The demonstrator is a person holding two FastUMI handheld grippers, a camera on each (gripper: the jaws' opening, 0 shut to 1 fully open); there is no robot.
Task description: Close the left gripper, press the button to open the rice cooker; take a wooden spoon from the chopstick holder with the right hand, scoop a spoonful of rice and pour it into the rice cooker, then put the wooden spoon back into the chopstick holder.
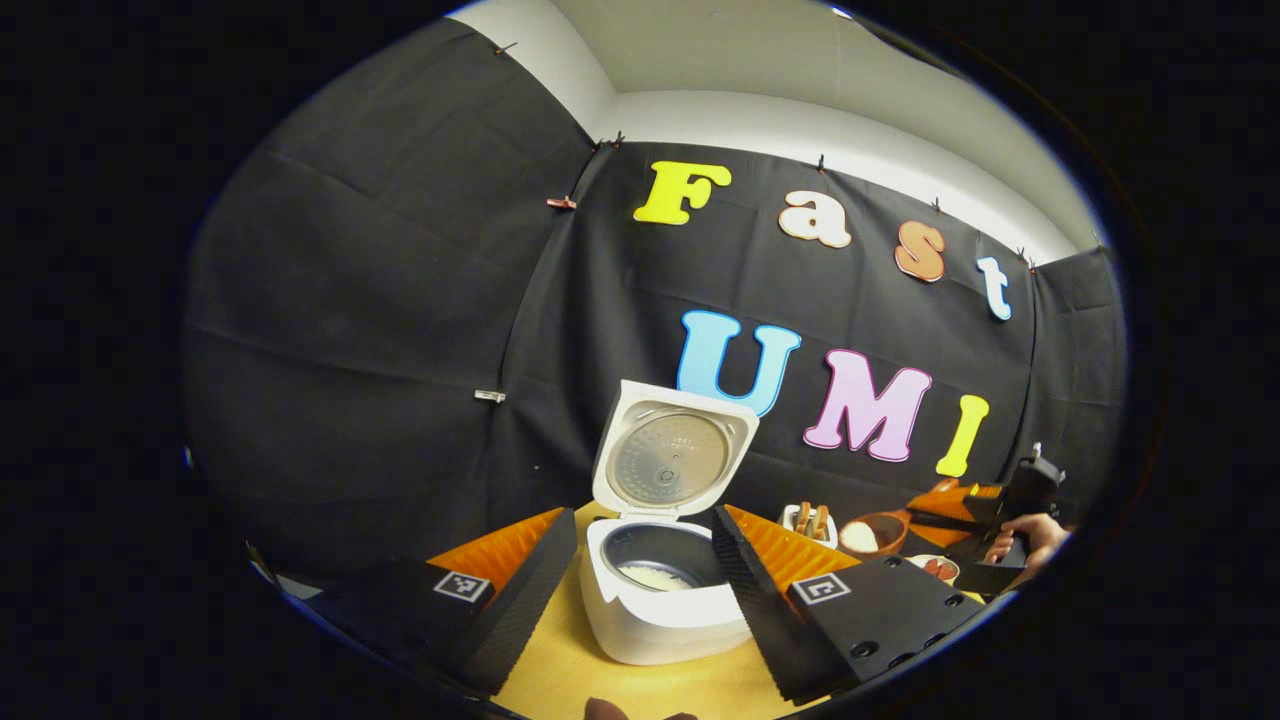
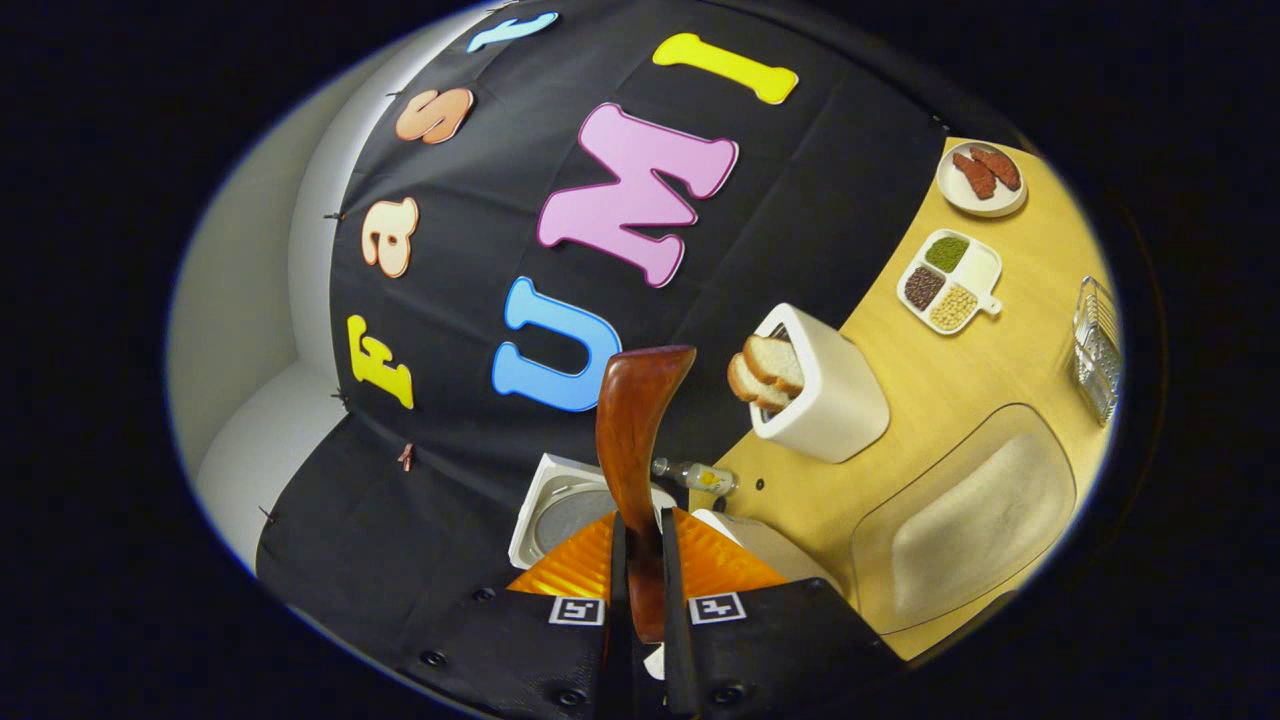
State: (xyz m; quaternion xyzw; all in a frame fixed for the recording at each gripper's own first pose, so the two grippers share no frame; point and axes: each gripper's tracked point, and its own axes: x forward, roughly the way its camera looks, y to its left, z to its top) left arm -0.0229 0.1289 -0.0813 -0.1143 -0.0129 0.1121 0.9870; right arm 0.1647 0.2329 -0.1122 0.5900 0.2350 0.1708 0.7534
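The white rice cooker [image 1: 660,610] stands open on the wooden table, lid [image 1: 672,455] upright, with a little white rice in its dark pot [image 1: 655,575]. My left gripper [image 1: 645,515] is open, its fingers wide apart on either side of the cooker. My right gripper [image 2: 640,520] is shut on the handle of the wooden spoon [image 2: 635,410], whose bowl end points away from me. Past the spoon lies the cooker's lid [image 2: 560,505]. Whether the spoon holds rice I cannot tell. A hand holds the right gripper [image 1: 1015,500] at the far right, beyond a brown bowl of rice [image 1: 870,535].
A white toaster with bread slices [image 2: 820,385] stands near the cloth wall. Farther along are a divided dish of beans [image 2: 950,280], a plate of red slices [image 2: 982,178] and a wire basket [image 2: 1095,345]. A clear tray [image 2: 965,520] and a small bottle [image 2: 695,475] lie nearer.
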